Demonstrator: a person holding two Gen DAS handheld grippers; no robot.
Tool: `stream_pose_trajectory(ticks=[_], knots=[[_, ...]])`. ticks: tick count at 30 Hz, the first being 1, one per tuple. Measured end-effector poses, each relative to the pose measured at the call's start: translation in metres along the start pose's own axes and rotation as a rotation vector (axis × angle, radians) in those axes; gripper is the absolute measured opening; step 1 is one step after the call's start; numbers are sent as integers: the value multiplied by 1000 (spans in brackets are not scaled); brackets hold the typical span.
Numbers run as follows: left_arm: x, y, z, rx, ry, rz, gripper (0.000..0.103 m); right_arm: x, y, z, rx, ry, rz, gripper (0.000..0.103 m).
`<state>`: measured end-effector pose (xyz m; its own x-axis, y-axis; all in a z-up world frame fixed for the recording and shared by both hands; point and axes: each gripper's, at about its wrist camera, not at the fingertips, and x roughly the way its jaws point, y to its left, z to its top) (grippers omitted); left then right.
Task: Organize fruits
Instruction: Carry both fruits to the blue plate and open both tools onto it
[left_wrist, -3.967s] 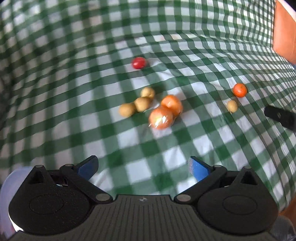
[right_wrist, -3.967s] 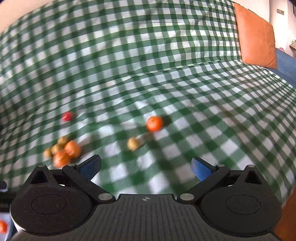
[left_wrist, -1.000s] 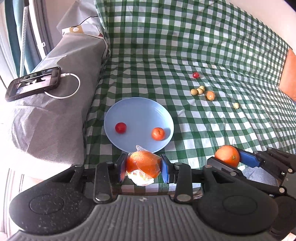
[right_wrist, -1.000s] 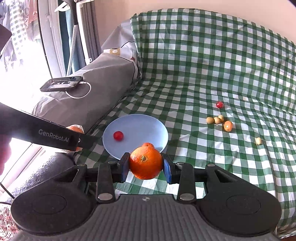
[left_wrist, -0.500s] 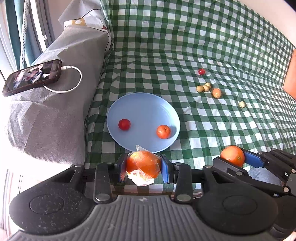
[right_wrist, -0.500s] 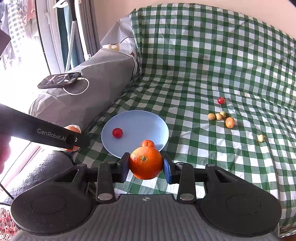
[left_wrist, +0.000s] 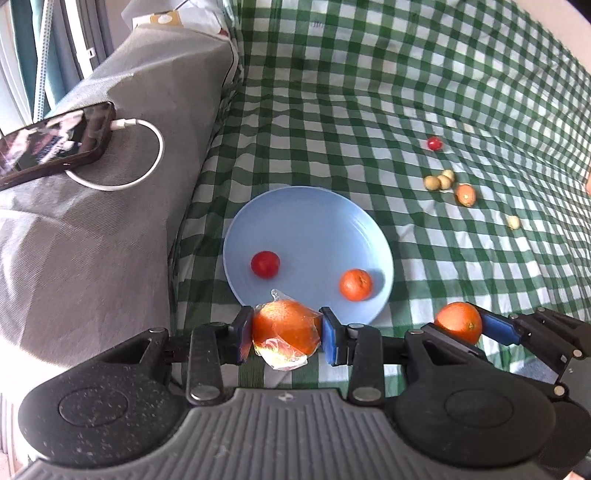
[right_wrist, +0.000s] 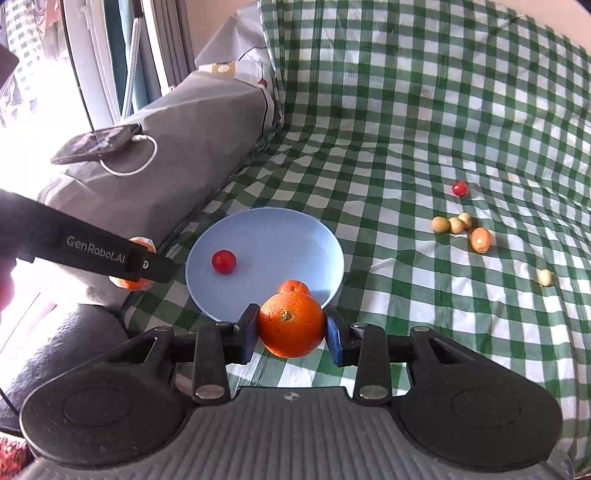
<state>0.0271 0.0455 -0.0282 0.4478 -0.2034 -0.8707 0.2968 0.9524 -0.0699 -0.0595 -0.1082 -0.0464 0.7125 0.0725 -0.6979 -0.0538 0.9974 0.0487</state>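
Quick count: one blue plate (left_wrist: 380, 236), one phone (left_wrist: 55, 142), two big oranges (right_wrist: 290, 325), one of them in plastic wrap, two red tomatoes (left_wrist: 265, 264), four little yellowish fruits (left_wrist: 431, 182), two smaller orange ones (left_wrist: 355, 284).

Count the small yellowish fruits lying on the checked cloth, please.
4. Three sit clustered together, right of the plate and beside a small orange fruit. The fourth lies alone, further right. None seems hidden.
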Motion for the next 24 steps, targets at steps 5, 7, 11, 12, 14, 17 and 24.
stream_pose_trajectory(ticks=[5, 7, 11, 12, 14, 17, 24], knots=[[35, 3, 14, -2, 35, 9, 42, 34, -1, 11, -14, 25, 10, 39], [49, 2, 19, 3, 45, 13, 42, 48, -2, 15, -24, 33, 10, 39], [73, 1, 29, 10, 65, 26, 42, 77, -3, 24, -51, 47, 11, 39], [78, 2, 31, 9, 71, 30, 42, 83, -4, 25, -59, 53, 12, 39], [87, 4, 33, 9, 75, 32, 42, 95, -5, 27, -70, 65, 15, 39], [98, 5, 37, 21, 77, 44, 42, 108, -6, 29, -82, 79, 18, 39], [113, 8, 44, 32, 73, 55, 49, 125, -5, 29, -108, 98, 22, 39]])
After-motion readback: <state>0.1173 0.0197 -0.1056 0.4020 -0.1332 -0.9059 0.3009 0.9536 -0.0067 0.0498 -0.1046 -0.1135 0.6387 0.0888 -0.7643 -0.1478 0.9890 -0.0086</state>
